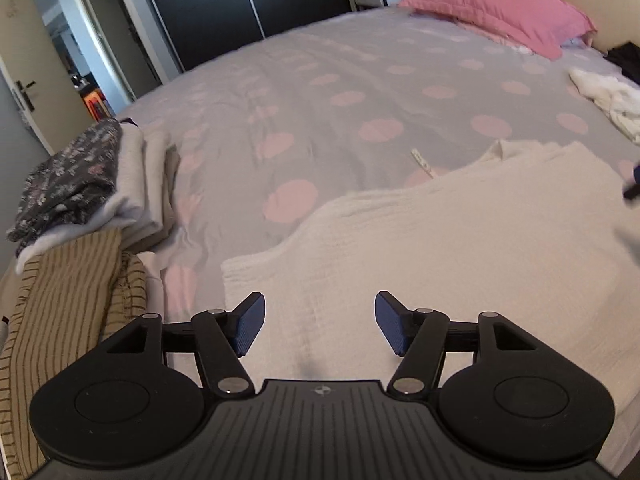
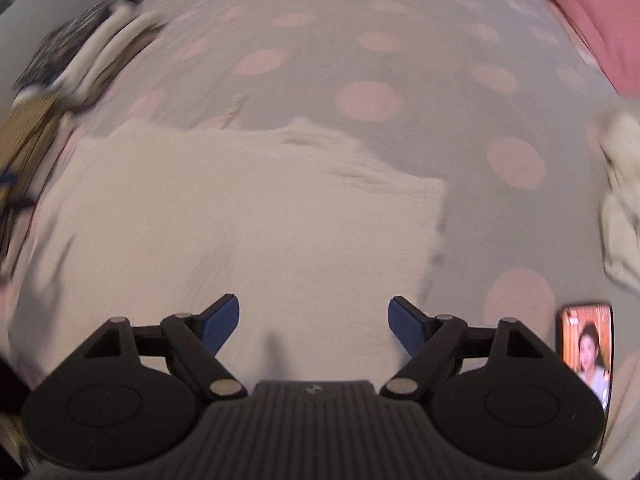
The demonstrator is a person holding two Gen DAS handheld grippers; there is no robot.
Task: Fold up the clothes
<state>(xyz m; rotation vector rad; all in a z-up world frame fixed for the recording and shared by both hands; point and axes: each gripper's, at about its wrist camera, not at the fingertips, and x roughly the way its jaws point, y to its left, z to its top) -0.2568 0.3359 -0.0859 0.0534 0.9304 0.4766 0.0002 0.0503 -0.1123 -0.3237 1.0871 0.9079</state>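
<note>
A white textured garment (image 1: 460,240) lies flat on the bed, folded into a rough rectangle; it also shows in the right wrist view (image 2: 248,216). My left gripper (image 1: 320,326) is open and empty, just above the garment's near left part. My right gripper (image 2: 314,324) is open and empty above the garment's near right part. A tip of the right gripper (image 1: 632,188) shows at the right edge of the left wrist view. A crumpled white garment (image 1: 612,100) lies further right on the bed, and it shows in the right wrist view (image 2: 620,208) too.
The bed has a grey sheet with pink dots (image 1: 320,92) and a pink pillow (image 1: 500,8) at its head. A pile of folded clothes (image 1: 92,184) sits at the left, with a striped garment (image 1: 68,312) below it. A lit phone (image 2: 586,348) lies at the right.
</note>
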